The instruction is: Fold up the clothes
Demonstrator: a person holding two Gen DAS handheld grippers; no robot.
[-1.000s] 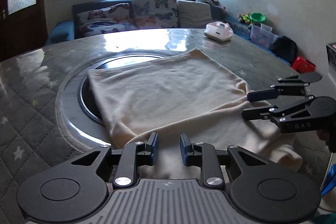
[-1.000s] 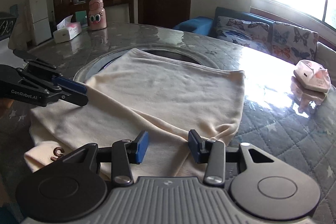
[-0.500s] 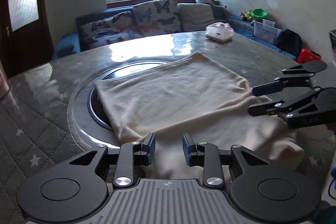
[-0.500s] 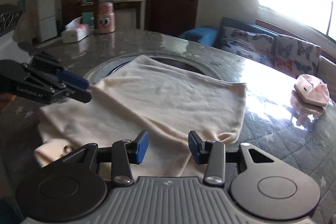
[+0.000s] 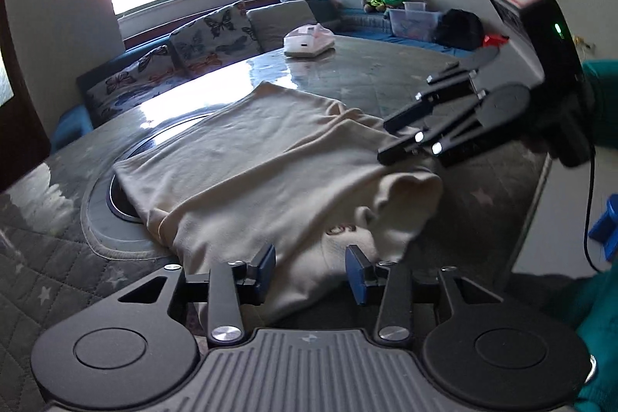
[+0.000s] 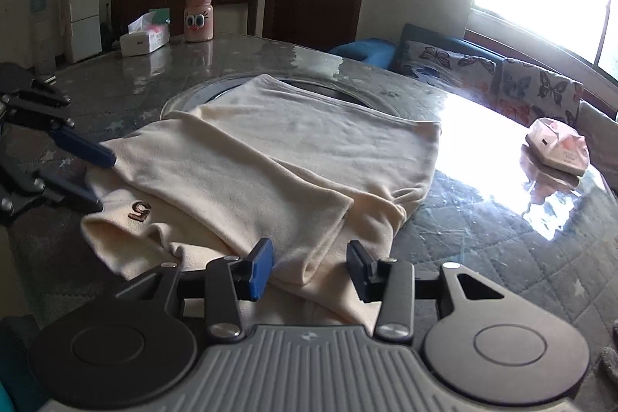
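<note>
A: Nearest first. Where's the cream garment (image 5: 247, 176) relative to the jaws?

B: Its near hem spills off the table edge (image 5: 529, 219) and lies between and below the fingers of both grippers. The left gripper (image 5: 311, 267) is spread wide over the hem, gripping nothing. The right gripper (image 6: 309, 267) is likewise released above the folded corner.

A: Which is nearer the loose part?

B: I'd judge the left, since the bunched flap with the embroidered "G" (image 6: 140, 210) lies just ahead of it.

A: And the long axis?

B: It runs away from both grippers, from the near hem across the round inset (image 6: 328, 88) toward the far edge, so a fold would carry the near hem forward.
</note>
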